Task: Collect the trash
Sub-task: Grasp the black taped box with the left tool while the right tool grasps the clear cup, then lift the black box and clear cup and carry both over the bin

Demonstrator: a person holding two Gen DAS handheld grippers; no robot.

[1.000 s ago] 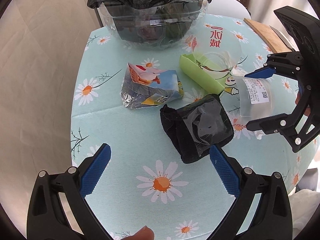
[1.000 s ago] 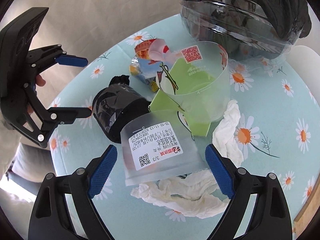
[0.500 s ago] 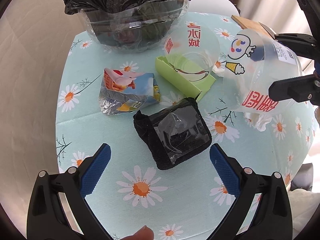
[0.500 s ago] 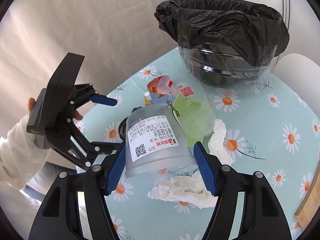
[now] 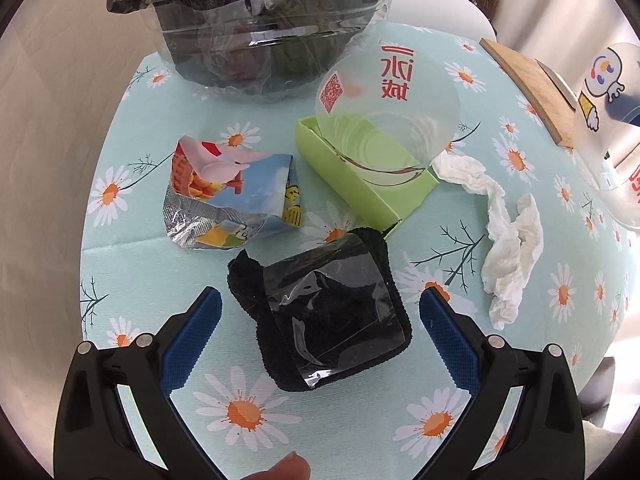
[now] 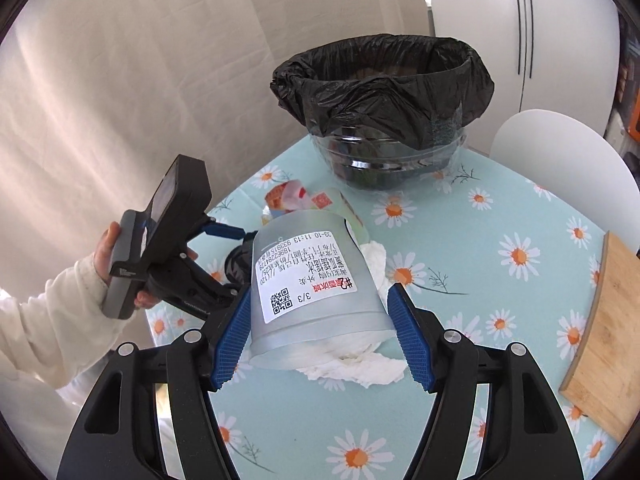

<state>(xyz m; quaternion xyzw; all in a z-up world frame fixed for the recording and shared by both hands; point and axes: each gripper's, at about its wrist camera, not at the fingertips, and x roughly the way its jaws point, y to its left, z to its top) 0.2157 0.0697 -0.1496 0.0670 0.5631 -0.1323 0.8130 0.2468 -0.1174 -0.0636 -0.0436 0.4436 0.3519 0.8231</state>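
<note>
My right gripper (image 6: 318, 330) is shut on a frosted plastic cup (image 6: 308, 292) with a white label and holds it above the table; the cup also shows at the right edge of the left wrist view (image 5: 610, 120). My left gripper (image 5: 320, 332) is open low over a black cloth in clear wrap (image 5: 328, 312), its fingers either side of it. A clear bin with a black bag (image 6: 384, 112) stands at the far side of the table, and shows in the left wrist view (image 5: 260, 20).
On the daisy tablecloth (image 5: 140, 272) lie a crumpled snack bag (image 5: 232, 196), a green box (image 5: 360, 176) with a second clear cup (image 5: 384, 108) on it, and a white tissue (image 5: 504, 232). A wooden board (image 6: 600, 328) sits at the right edge.
My right gripper has closed on the frosted cup and lifted it up off the table. My left gripper has moved forward to the black cloth.
</note>
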